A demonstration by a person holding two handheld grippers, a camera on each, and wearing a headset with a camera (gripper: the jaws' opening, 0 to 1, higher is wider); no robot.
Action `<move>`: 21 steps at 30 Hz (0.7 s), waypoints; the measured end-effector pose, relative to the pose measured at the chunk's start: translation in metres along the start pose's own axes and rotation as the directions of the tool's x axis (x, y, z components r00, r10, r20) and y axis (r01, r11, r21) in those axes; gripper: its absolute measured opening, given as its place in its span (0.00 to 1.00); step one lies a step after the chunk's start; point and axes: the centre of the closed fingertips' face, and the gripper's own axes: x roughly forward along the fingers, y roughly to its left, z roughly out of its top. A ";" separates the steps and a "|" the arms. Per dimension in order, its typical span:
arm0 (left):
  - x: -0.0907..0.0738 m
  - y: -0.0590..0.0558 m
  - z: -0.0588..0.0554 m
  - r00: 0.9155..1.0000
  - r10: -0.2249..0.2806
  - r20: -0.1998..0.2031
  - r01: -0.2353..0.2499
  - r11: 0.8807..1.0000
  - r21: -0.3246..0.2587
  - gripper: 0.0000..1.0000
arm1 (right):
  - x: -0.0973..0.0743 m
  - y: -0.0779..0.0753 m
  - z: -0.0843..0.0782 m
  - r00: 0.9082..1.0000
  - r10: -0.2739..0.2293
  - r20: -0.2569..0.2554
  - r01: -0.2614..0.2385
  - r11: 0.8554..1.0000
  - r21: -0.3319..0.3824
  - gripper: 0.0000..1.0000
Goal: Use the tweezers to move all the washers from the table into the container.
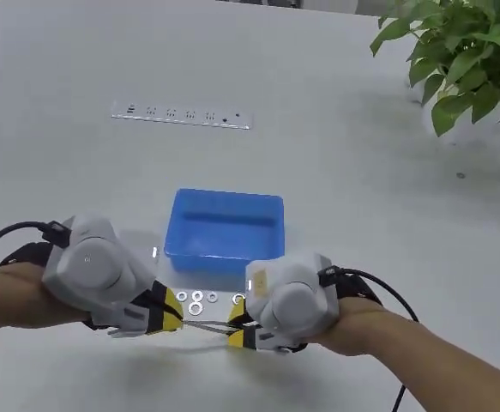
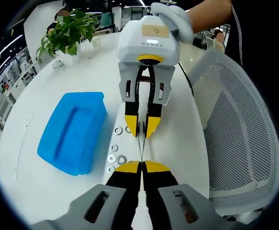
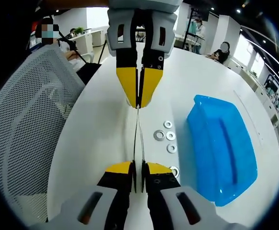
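Thin metal tweezers (image 1: 203, 324) span the gap between my two grippers, which face each other just above the table's near edge. My left gripper (image 1: 171, 314) is shut on one end (image 2: 140, 148), and my right gripper (image 1: 237, 333) is shut on the other end (image 3: 138, 136). Several small silver washers (image 1: 197, 298) lie on the white table just beyond the tweezers, in front of the blue container (image 1: 224, 225). From the left gripper they lie left of the tweezers (image 2: 116, 158), beside the container (image 2: 72, 132). From the right gripper they lie on the right (image 3: 165, 135), next to the container (image 3: 220, 148).
A white power strip (image 1: 181, 114) lies flat at the back of the table. A potted green plant (image 1: 464, 60) stands at the far right corner. A mesh office chair (image 2: 239, 124) is behind the near edge.
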 end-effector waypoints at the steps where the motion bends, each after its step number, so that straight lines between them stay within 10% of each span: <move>1: -0.001 0.000 0.002 1.000 0.001 0.004 -0.001 1.000 0.006 0.05 | -0.001 0.001 0.000 1.000 0.000 0.001 0.000 1.000 0.002 0.12; 21: -0.030 -0.007 0.046 0.994 0.023 0.105 -0.028 0.999 0.043 0.05 | -0.018 0.003 0.019 0.997 -0.052 0.058 0.052 0.999 0.004 0.11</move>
